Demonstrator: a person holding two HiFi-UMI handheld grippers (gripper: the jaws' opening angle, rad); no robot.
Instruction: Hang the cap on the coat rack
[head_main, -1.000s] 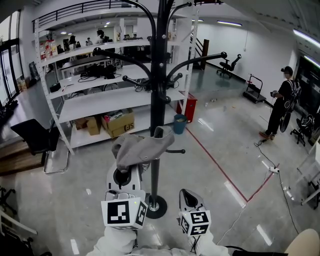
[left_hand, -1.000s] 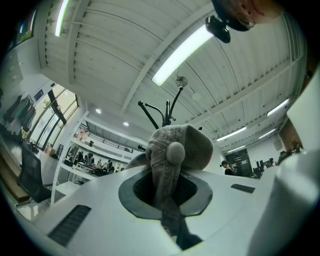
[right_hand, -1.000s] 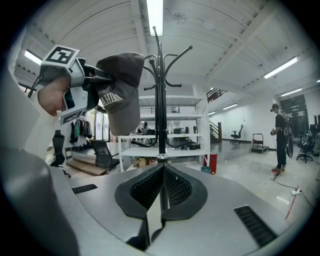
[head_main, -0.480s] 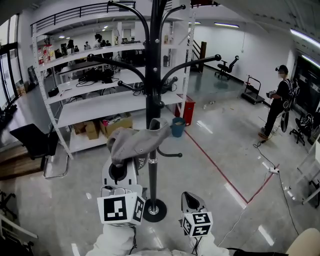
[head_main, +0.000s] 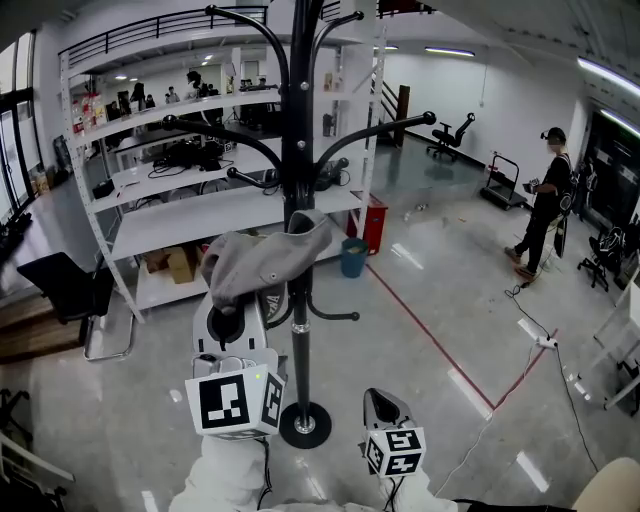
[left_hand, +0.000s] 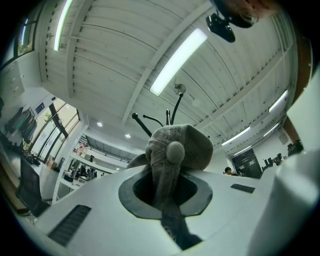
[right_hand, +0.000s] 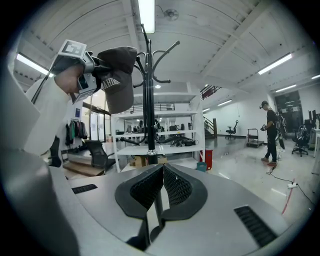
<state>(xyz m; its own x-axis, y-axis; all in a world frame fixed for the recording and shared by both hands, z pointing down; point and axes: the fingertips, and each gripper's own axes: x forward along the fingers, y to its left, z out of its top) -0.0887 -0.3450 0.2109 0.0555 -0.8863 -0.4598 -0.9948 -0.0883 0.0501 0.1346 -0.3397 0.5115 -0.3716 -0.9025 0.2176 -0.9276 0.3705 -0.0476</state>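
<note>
Right beside the pole of the coat rack (head_main: 297, 150), up off the floor, there's the grey cap (head_main: 262, 258), and it isn't on a hook yet. The left hand-held gripper (head_main: 238, 298) has it clamped: in the left gripper view a fold of the cap's fabric (left_hand: 172, 150) runs down between the jaws, which are pinched on it, and the crown bulges above them. From the right gripper view the cap (right_hand: 117, 75) hangs limp on the left side of the rack's pole (right_hand: 148, 105), level with the curved upper hooks. It's very close to them, but whether it touches can't be told. In the head view its edge overlaps the pole just above a short lower hook (head_main: 335, 315).

The right hand-held gripper (head_main: 381, 405) sits low and apart from the rack, to the right of the round base (head_main: 305, 425). Its jaws are closed tip to tip with nothing between them, as the right gripper view (right_hand: 161, 182) shows plainly.

Behind the rack stands long white shelving (head_main: 170, 195) with cardboard boxes (head_main: 172, 262) on its bottom shelf, and a blue bin (head_main: 352, 257) and a red cabinet (head_main: 376, 222) sit at its right end. A red line (head_main: 430, 335) runs across the glossy floor, a black chair (head_main: 70, 285) waits at the left, and a person (head_main: 545, 200) stands far off to the right.
</note>
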